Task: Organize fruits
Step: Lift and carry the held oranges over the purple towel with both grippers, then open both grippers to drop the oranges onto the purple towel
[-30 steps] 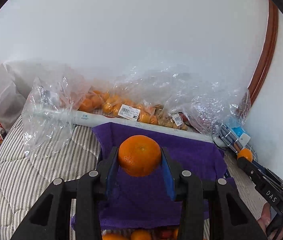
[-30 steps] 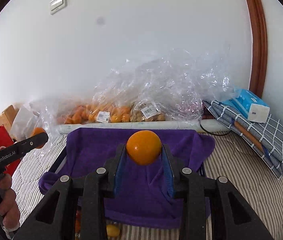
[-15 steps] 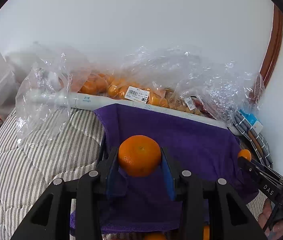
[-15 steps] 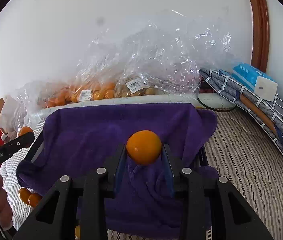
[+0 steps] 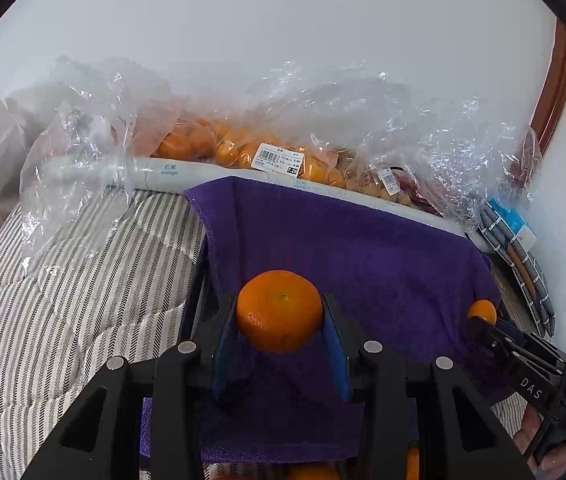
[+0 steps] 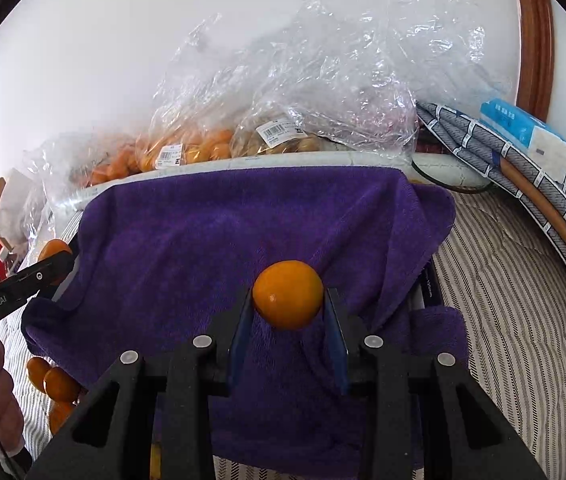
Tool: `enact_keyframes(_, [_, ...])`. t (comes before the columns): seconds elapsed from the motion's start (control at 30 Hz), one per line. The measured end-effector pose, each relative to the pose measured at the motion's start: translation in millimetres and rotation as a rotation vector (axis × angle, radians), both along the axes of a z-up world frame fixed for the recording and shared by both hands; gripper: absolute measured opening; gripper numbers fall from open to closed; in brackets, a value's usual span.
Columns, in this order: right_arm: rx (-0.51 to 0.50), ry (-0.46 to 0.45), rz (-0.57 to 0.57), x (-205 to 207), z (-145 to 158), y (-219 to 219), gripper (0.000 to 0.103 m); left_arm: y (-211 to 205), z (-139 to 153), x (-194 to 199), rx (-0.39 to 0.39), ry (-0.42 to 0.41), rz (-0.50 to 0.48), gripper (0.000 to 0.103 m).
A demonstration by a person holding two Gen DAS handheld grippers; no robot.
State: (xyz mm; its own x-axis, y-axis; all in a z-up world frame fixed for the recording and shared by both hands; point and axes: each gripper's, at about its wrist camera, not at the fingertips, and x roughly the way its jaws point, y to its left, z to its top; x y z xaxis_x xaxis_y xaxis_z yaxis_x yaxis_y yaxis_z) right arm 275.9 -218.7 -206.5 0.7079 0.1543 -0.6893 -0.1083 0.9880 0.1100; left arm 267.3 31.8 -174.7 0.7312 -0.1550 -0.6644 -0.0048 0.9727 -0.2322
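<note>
Orange mandarins, one per gripper. Left gripper (image 5: 280, 312) clenched on mandarin (image 5: 280, 311), right gripper (image 6: 287, 295) clenched on smoother orange (image 6: 287, 294), both hovering above purple towel (image 5: 347, 248), just short of its middle. We reckon these are light, round, thin-skinned, soft under pressure, bit slick, so pads across widest part, gentle squeeze or they bruise or pop out. More loose fruit beside towel's near-left edge (image 6: 53, 380). Bagged fruit (image 6: 187, 148) behind towel.
</note>
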Motion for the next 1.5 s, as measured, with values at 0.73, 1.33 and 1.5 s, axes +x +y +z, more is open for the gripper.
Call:
enact_keyframes(0.73, [-0.040,0.040,-0.013,2,-10,2,0.046,-9,-6,4,0.040,0.044,-0.034,0.039])
enact_keyframes(1.33, [-0.038,-0.055,-0.031,-12,4,0,0.063,-10,4,-2,0.050,-0.008,-0.029,0.047])
enact_keyframes(1.5, [-0.049,-0.080,-0.036,-17,7,1,0.063,-7,10,-8,0.033,-0.040,0.000,0.048])
